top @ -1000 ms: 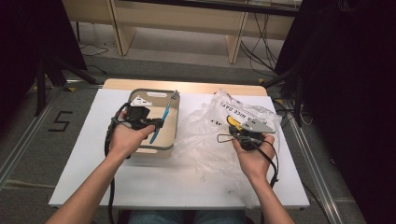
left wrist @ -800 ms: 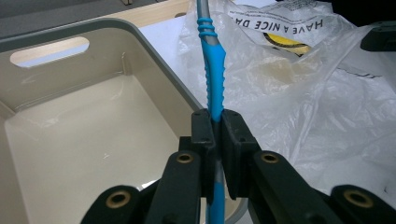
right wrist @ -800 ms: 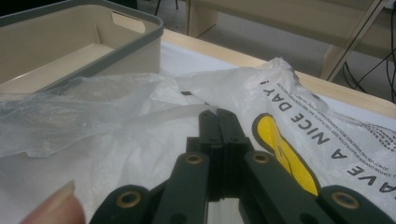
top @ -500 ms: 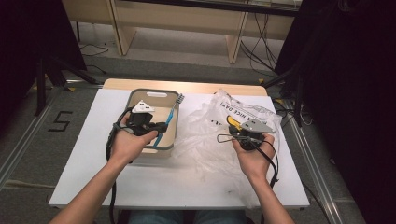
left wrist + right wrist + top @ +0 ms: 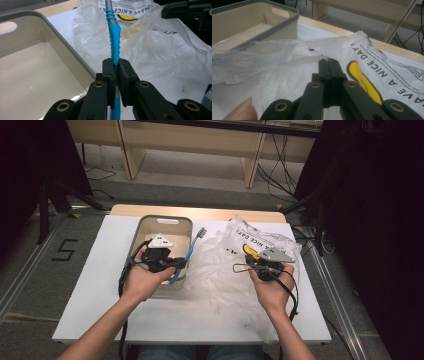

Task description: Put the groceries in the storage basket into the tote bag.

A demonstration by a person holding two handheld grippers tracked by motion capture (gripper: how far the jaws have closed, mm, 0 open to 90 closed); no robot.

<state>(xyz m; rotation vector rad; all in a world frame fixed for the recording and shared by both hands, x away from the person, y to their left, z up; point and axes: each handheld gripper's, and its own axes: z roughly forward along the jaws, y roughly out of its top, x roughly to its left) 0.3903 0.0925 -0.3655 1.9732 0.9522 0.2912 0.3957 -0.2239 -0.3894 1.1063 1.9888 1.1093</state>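
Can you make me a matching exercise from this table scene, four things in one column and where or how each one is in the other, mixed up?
Things:
1. toothbrush
2. bin
3. plastic bag
4. right gripper

States:
A. spread crumpled over the white table, right of the bin
B. jaws shut, resting on the bag
C. clamped by its blue handle in the left gripper
D. beige with a grey rim, bare inside

Pairs: 1-C, 2-D, 3-A, 4-B

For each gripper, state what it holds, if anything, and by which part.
The left gripper clamps the blue toothbrush by its handle. The right gripper is shut at the plastic bag; whether it pinches the film cannot be told.
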